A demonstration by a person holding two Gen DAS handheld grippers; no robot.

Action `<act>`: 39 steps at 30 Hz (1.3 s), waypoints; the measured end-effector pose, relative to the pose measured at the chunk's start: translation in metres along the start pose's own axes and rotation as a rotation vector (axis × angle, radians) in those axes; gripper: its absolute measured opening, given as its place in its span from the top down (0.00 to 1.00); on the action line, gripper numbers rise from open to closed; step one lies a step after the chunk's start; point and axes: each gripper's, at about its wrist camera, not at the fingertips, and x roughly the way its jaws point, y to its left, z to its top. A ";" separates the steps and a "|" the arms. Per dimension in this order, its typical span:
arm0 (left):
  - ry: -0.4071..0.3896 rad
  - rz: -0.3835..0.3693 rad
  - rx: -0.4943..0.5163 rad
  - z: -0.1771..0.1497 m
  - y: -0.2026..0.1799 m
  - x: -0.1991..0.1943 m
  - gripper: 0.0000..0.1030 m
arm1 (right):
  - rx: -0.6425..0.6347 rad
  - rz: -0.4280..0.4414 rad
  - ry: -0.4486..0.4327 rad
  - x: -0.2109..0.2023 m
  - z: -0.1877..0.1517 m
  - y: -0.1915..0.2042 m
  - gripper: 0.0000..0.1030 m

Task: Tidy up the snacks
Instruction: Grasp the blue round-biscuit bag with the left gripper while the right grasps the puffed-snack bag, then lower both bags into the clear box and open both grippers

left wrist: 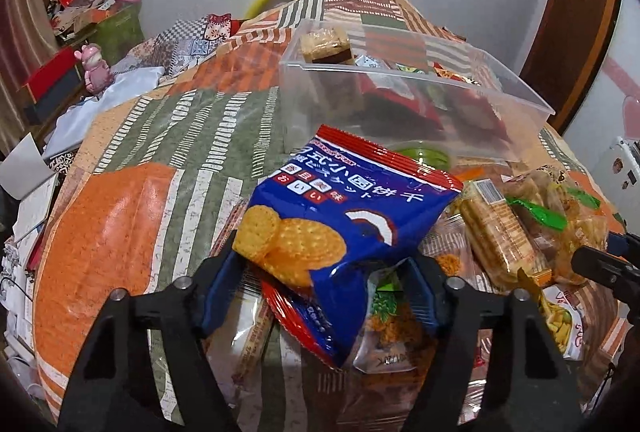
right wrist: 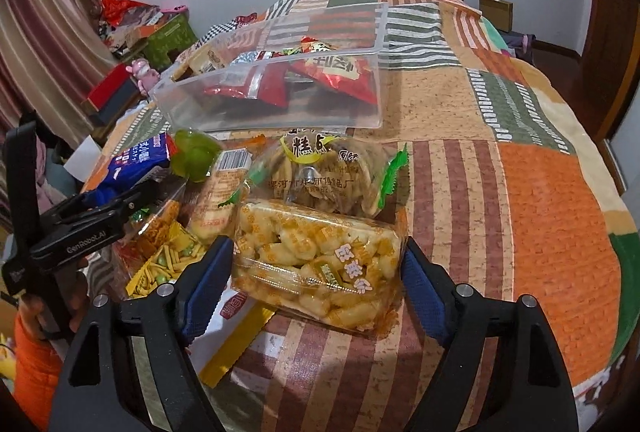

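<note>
1. Surface: a bed under a patchwork blanket [right wrist: 532,192] of orange, green and striped panels. A pile of loose snack packs lies on it, near both grippers.
2. Left gripper [left wrist: 320,284]: the blue pads sit against both lower edges of a blue biscuit bag [left wrist: 340,216] with a red border and printed round crackers. The bag creases at the right pad, so I read this as a grasp on the bag. The bag tilts, its upper end toward the bin.
3. Right gripper [right wrist: 316,280]: the pads flank a clear pack of yellow puffed snacks [right wrist: 320,264]. The left pad touches or nearly touches the pack's edge; the right pad stands just beside the other end. Whether they press on it cannot be told; the pack lies flat on the blanket.
4. Clear plastic bin [right wrist: 180,104]: it stands beyond the pile on the blanket. It holds red snack bags [right wrist: 332,72] and, at its far left corner in the left view, a block of pale wafers [left wrist: 325,42].
5. Other loose items: a round pack of pastries with green twisted ends [right wrist: 332,176] just behind the yellow pack, and a green jelly cup [right wrist: 194,156] beside the blue bag.
6. A hand in an orange sleeve [right wrist: 28,352] holds the left gripper, at the lower left of the right view.
</note>
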 end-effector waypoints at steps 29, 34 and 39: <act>-0.189 -0.102 -0.014 0.069 -0.004 -0.054 0.37 | -0.104 -0.019 -0.198 -0.033 0.068 0.014 0.26; -0.192 -0.126 -0.007 0.088 -0.010 -0.040 0.37 | -0.125 -0.020 -0.205 -0.020 0.086 0.015 0.26; -0.182 -0.132 0.021 0.102 -0.021 -0.021 0.37 | -0.144 -0.025 -0.207 -0.004 0.104 0.016 0.26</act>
